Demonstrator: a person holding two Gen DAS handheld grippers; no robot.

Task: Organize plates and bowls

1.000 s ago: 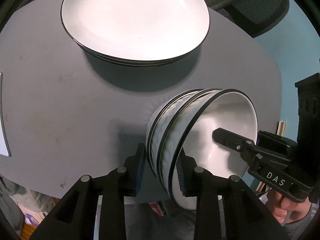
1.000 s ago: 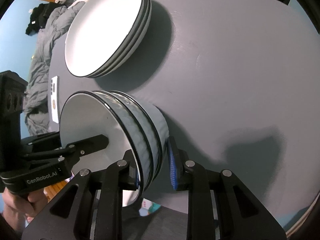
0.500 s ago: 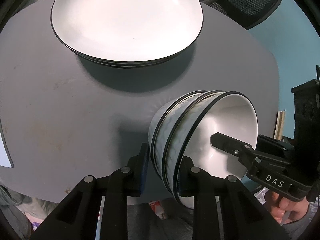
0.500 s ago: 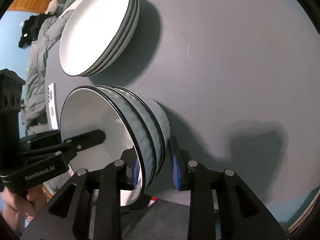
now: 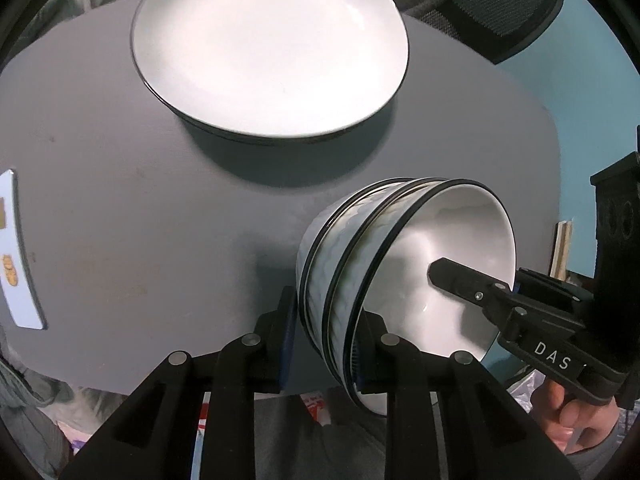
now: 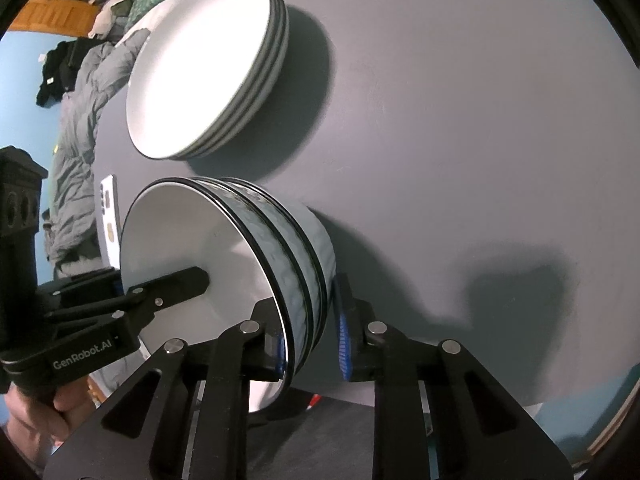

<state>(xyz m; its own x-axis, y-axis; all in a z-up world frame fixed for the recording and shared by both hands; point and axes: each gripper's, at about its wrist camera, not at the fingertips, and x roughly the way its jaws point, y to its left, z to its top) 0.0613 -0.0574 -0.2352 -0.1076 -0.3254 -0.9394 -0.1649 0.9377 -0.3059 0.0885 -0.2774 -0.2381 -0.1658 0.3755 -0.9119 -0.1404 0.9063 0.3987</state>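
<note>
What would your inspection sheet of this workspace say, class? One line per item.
Surface: grey table, faint marks.
Job's things: three nested bowls near the table's front edge; plate stack behind them, apart.
Clutter: white phone lying flat.
Tools: left tool clamps the bowl rims, one finger inside. Right tool straddles the opposite rim and has just been closing; its outer pad looks slightly clear.
Cables: nothing seen.
Surroundings: mesh chair, heaped clothes, blue wall.
</note>
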